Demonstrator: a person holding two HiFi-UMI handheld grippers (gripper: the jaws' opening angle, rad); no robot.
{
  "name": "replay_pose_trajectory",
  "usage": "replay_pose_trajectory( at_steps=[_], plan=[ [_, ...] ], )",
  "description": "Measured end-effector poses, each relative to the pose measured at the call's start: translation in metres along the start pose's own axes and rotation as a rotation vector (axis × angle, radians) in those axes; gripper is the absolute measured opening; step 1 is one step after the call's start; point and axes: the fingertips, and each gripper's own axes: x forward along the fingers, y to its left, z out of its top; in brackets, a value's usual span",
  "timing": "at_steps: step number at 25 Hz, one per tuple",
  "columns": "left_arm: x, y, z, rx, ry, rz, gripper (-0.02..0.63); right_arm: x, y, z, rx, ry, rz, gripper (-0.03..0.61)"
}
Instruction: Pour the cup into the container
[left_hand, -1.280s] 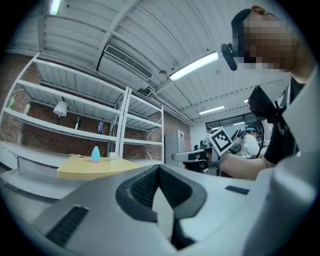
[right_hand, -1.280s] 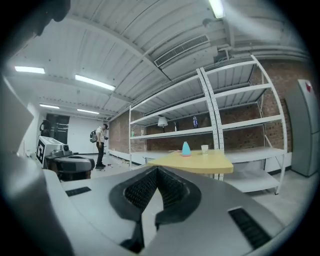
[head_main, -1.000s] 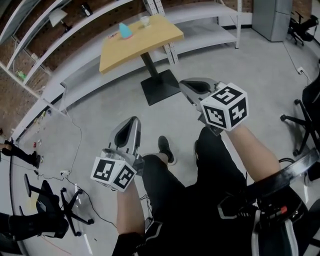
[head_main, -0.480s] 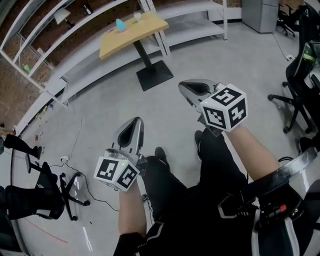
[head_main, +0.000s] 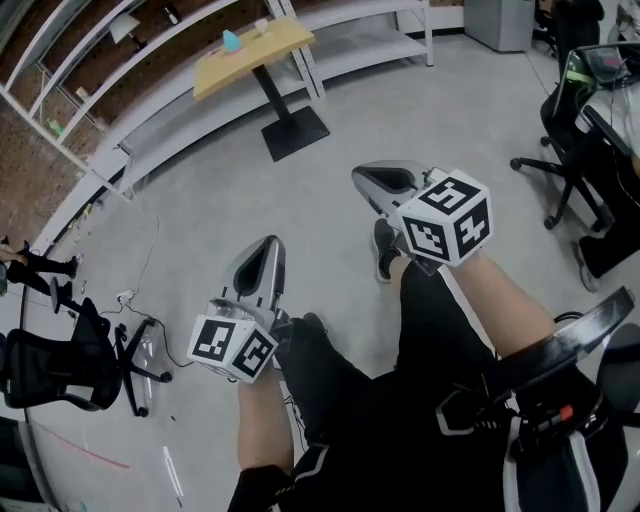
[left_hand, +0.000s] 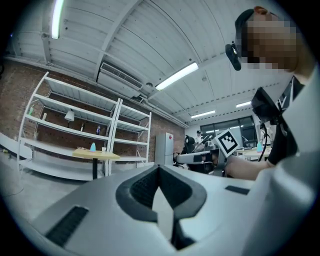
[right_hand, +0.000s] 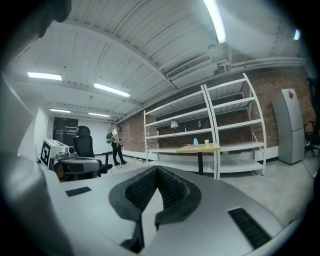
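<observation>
Far off at the top of the head view stands a yellow pedestal table (head_main: 250, 50). On it are a light-blue container (head_main: 231, 41) and a small pale cup (head_main: 261, 25). Both gripper views show the same table (left_hand: 95, 154) (right_hand: 200, 148) small in the distance, with the blue container (left_hand: 93, 147) (right_hand: 195, 142) and the cup (left_hand: 103, 148) (right_hand: 206, 142) on it. My left gripper (head_main: 262, 262) (left_hand: 160, 167) and my right gripper (head_main: 385, 180) (right_hand: 157, 170) are held level over the floor, well short of the table. Each is shut with nothing between its pads.
White shelving (head_main: 150, 130) runs along the brick wall behind the table. Black office chairs stand at the left (head_main: 60, 365) and right (head_main: 580, 150). Cables (head_main: 140, 290) lie on the grey floor. A person (right_hand: 116, 145) stands far off by the shelves.
The table has shrunk and slid toward the top left of the head view, so I am farther from it. Office chairs have come in at the right. Both grippers keep their pose.
</observation>
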Motion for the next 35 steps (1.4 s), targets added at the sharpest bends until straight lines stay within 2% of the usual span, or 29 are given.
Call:
replay_pose_trajectory(
  at_steps=[7,13,35],
  plan=[
    [-0.051,-0.049,-0.003,-0.003,0.005,0.011,0.002,-0.056,0.051,-0.011,0.000,0.004,0.018,0.002],
    [-0.069,-0.072,-0.006,-0.006,0.009,0.005,0.002,-0.079,0.067,-0.015,-0.014,0.008,0.014,0.002],
    [-0.068,-0.075,0.005,-0.004,-0.015,0.021,0.002,-0.090,0.066,-0.004,-0.021,-0.020,0.019,0.002]
  ],
)
